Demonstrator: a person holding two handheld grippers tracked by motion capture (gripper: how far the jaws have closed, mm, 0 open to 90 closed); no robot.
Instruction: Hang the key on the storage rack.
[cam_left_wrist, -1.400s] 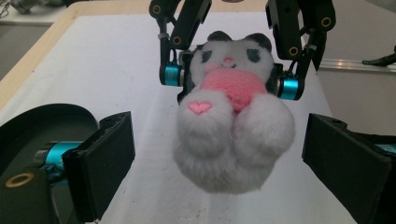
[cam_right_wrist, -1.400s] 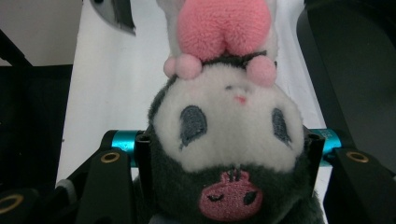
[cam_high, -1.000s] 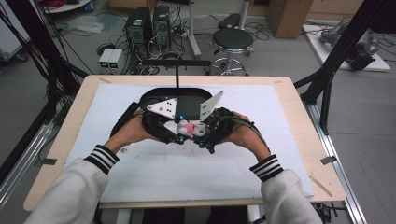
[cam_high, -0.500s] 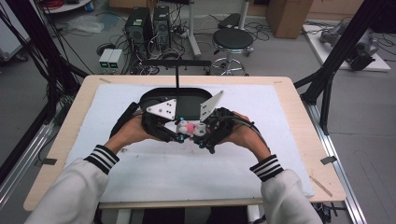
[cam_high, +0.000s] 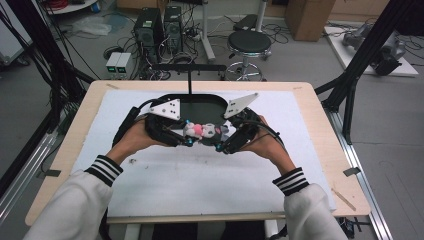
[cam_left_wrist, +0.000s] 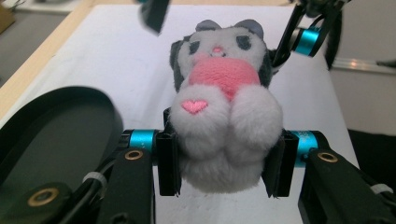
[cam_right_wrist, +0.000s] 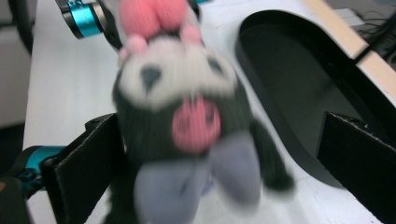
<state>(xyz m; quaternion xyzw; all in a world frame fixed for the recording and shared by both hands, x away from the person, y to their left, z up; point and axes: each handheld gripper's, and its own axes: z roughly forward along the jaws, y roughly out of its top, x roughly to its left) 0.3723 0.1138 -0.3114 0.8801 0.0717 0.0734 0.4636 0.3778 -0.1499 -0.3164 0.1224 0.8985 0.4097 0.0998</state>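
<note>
My left gripper (cam_left_wrist: 220, 161) pinches the plush toy (cam_left_wrist: 224, 112) at its lower body, both jaws pressed into the grey fur. My right gripper (cam_right_wrist: 224, 172) has its jaws spread wide around the toy's dark head end; I cannot tell if they touch it. I hold the toy above the white mat (cam_high: 200, 185), near the middle of the worktop (cam_high: 325, 130), just beside the near rim of the black oval tray (cam_high: 200, 102).

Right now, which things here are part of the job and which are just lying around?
In the job: plush toy, left gripper shut on it, right gripper open around its head, black oval tray.
Lying about: stool, computer towers, cardboard box.
</note>
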